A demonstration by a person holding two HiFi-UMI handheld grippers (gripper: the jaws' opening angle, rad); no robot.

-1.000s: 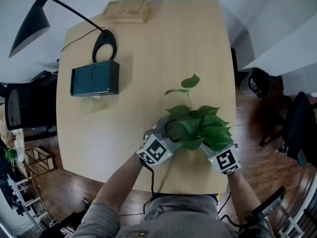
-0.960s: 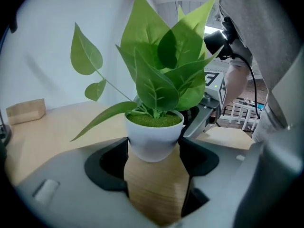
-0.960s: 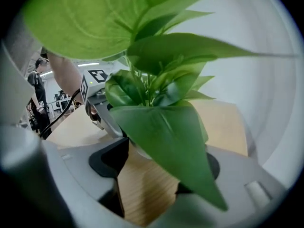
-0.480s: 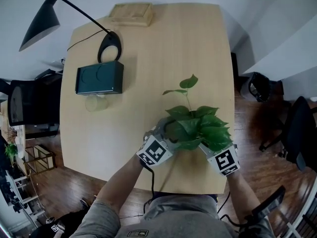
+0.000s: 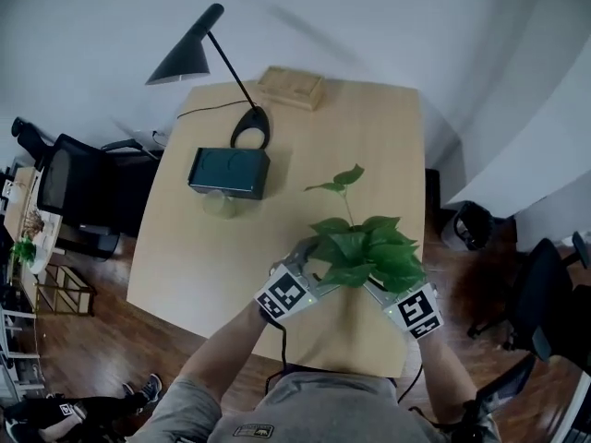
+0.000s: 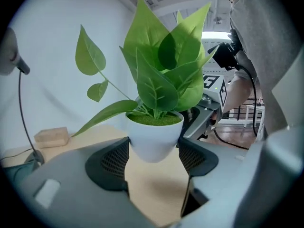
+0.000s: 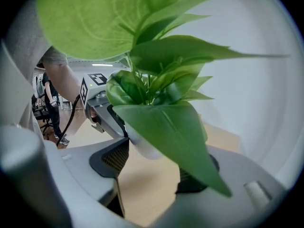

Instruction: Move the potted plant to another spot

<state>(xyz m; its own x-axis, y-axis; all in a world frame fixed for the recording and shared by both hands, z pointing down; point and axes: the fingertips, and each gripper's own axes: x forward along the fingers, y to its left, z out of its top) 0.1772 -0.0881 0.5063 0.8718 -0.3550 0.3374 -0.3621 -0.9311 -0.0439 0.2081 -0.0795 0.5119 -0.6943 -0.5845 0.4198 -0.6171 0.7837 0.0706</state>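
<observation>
Potted plant (image 5: 362, 247) hangs in the air over the near right corner of the desk (image 5: 305, 137), its white pot (image 6: 154, 137) clear of the wood, which shows bare beneath its base. The left gripper (image 5: 303, 268) has its pads (image 6: 114, 161) clamped on the pot's two sides. The right gripper (image 5: 383, 293) takes the pot from the opposite side: one pad (image 7: 116, 158) lies against it, the other is behind a leaf, so I judge it a grip too. The pickup looks done. What remains is to carry the potted plant to another bare part of the desk, away from the lamp (image 5: 199, 49) and dark box (image 5: 229, 172) toward the far left corner, set it down upright and let go.
</observation>
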